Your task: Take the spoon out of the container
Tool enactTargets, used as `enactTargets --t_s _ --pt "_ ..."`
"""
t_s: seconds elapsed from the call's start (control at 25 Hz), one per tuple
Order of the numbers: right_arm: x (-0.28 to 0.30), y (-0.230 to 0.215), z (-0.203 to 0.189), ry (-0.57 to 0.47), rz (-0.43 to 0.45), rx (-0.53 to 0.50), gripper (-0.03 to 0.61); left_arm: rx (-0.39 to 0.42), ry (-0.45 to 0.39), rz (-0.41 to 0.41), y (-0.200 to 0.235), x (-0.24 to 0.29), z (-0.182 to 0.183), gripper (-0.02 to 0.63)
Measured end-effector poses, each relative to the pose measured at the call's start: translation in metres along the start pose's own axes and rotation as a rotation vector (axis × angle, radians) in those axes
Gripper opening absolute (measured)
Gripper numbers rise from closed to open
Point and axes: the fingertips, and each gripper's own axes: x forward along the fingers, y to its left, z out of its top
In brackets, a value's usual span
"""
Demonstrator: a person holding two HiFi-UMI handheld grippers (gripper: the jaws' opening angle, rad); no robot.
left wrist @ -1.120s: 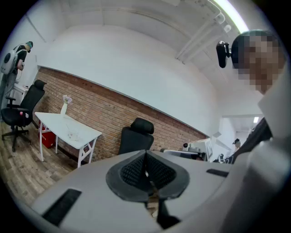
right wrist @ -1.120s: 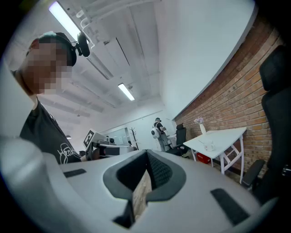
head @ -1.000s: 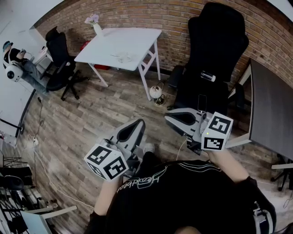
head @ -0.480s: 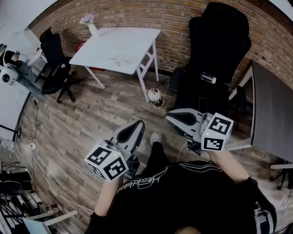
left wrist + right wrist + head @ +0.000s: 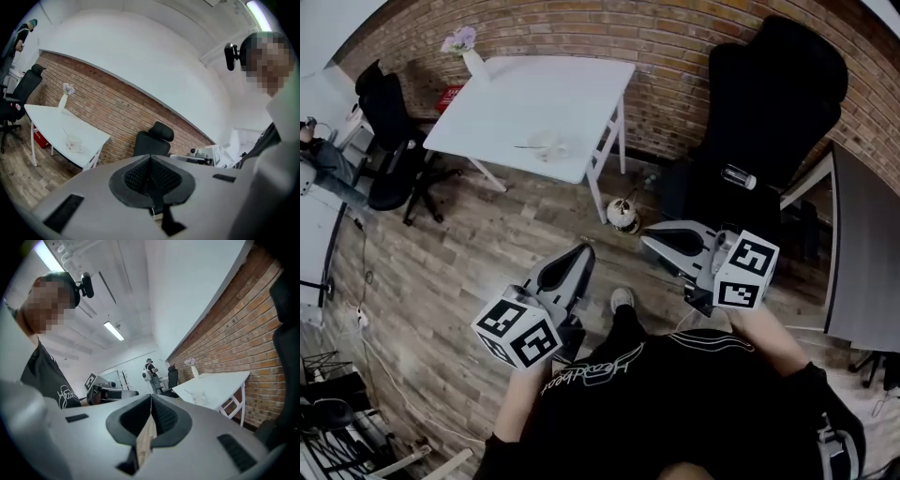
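Distance to the white desk is shrinking. Compared with the head view a second ago, the desk looks larger and sits nearer the middle of the frame, and the person's shoe shows stepping forward on the wooden floor. The small white container stands near the desk's front edge. The spoon rests in it, its thin handle sticking out to the left. Both are well apart from the tools.

The left hand-held gripper has its jaws pressed together with nothing between them. The right hand-held gripper is likewise closed and empty. Both are carried low in front of the body, pointing roughly towards the desk.

The task looks to be only at the walk-in: no reach has begun. One hand-held gripper will need to open before it can take the spoon's handle.
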Motion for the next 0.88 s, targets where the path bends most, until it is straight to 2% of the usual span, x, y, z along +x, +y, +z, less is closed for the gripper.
enactTargets --t_s 0.2,0.4,0.56,0.88 --pt "0.067 -0.063 0.037 0.007 -0.015 -0.013 -0.003 -0.015 -0.011 0.011 0.082 0.028 0.054 0.005" --pt "0.116 -0.107 0.063 0.008 -0.018 -0.064 -0.002 -0.006 -0.028 0.028 0.140 0.045 0.094 0.005" --pt "0.142 -0.123 0.076 -0.013 0.027 -0.054 -0.002 -0.003 -0.040 0.054 0.169 0.047 0.110 0.005" --pt "0.196 -0.153 0.076 0.039 0.071 -0.103 -0.002 -0.032 -0.054 0.133 0.219 0.048 0.122 0.005"
